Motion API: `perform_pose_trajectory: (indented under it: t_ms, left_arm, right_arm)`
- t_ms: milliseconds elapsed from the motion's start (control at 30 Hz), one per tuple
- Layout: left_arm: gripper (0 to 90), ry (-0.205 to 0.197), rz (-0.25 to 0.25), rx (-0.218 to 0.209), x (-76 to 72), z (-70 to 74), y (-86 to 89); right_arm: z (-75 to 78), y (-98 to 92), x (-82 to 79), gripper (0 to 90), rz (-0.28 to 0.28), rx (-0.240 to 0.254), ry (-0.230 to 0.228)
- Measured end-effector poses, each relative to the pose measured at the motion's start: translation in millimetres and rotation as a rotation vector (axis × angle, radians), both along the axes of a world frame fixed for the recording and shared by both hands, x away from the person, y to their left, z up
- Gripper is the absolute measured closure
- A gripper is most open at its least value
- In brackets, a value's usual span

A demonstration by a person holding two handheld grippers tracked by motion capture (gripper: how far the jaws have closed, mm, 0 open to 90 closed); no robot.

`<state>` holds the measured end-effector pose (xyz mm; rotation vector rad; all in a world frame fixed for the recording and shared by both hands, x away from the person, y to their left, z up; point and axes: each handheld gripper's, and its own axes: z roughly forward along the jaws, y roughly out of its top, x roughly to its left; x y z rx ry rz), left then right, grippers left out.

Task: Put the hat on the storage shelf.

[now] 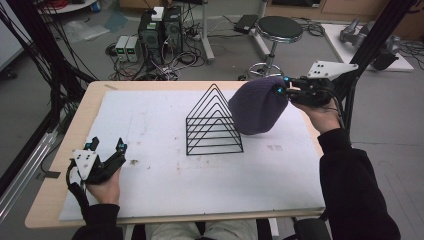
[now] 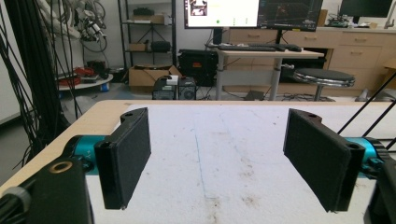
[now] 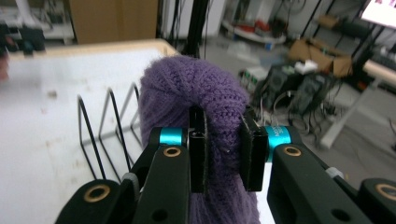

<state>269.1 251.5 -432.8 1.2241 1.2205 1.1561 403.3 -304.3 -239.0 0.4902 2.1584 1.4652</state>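
A purple knitted hat (image 1: pixel 258 105) hangs in the air at the right of the table, held up by my right gripper (image 1: pixel 283 90), which is shut on a bunched fold of it. In the right gripper view the hat (image 3: pixel 196 93) bulges between the two black pads (image 3: pixel 198 149). A black wire rack (image 1: pixel 214 122) of triangular loops stands on the white mat just left of the hat. My left gripper (image 1: pixel 107 146) rests open near the table's front left corner; its view shows the wide-apart jaws over bare mat (image 2: pixel 219 154).
The white mat (image 1: pixel 165 175) covers most of the wooden table (image 1: pixel 90 105). Beyond the far edge are computer boxes (image 1: pixel 160 30), cables and a round stool (image 1: pixel 279 27). Black frame posts stand at both sides.
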Motion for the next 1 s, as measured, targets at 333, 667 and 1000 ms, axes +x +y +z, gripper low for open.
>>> perform_pose_trajectory:
  t_ms: [333, 667, 1000]
  left_arm:
    - [23.3, -0.003, -0.002, -0.001, -0.4, 0.1, 0.0]
    - [23.3, -0.011, -0.025, -0.006, 0.0, 0.2, 0.0]
    - [23.3, -0.022, -0.064, 0.006, 0.3, 2.6, -4.3]
  right_arm:
    - [18.3, 10.5, -12.7, 75.7, -0.006, 0.179, -0.098]
    - [29.1, 14.2, -20.1, 74.8, 0.049, 0.308, -0.168]
    - [62.1, 25.9, -43.5, 74.6, 0.099, 0.350, -0.216]
